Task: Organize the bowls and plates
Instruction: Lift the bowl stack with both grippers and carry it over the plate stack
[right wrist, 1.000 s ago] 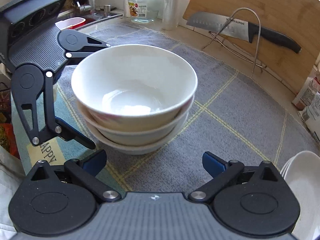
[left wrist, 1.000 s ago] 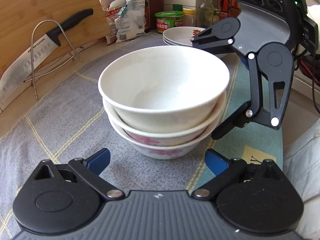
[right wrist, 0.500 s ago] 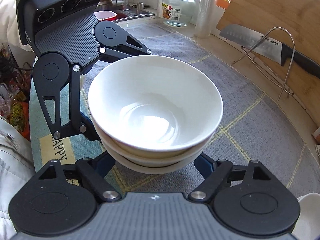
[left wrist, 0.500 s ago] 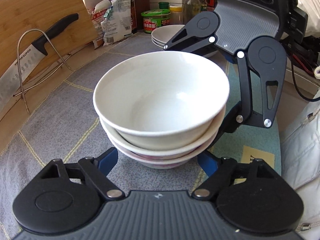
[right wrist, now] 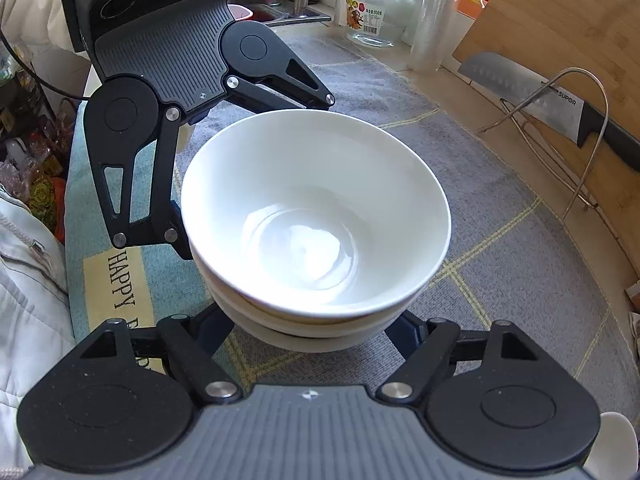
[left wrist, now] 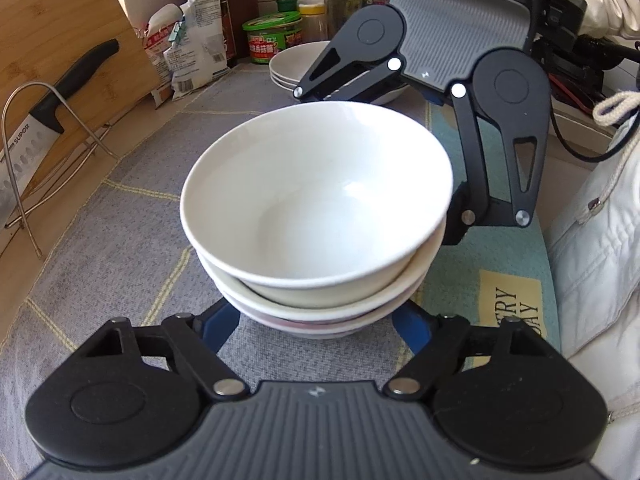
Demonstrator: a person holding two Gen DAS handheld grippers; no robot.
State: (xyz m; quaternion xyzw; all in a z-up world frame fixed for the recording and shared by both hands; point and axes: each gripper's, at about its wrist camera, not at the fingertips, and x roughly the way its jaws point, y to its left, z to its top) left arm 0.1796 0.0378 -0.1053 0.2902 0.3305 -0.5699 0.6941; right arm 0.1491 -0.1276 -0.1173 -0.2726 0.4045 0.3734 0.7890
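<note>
We clamp our left gripper (left wrist: 316,326) and right gripper (right wrist: 312,330), jaws just closed, on opposite sides of the stacked bowls (left wrist: 316,208) on the grey mat (left wrist: 120,232), readying a level, synchronized lift.

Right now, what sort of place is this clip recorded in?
Most likely a home kitchen counter: a chef's knife leans in a wire rack against a wooden cutting board, sauce bottles and jars line the wall, and a stack of bowls sits on a cloth mat.
</note>
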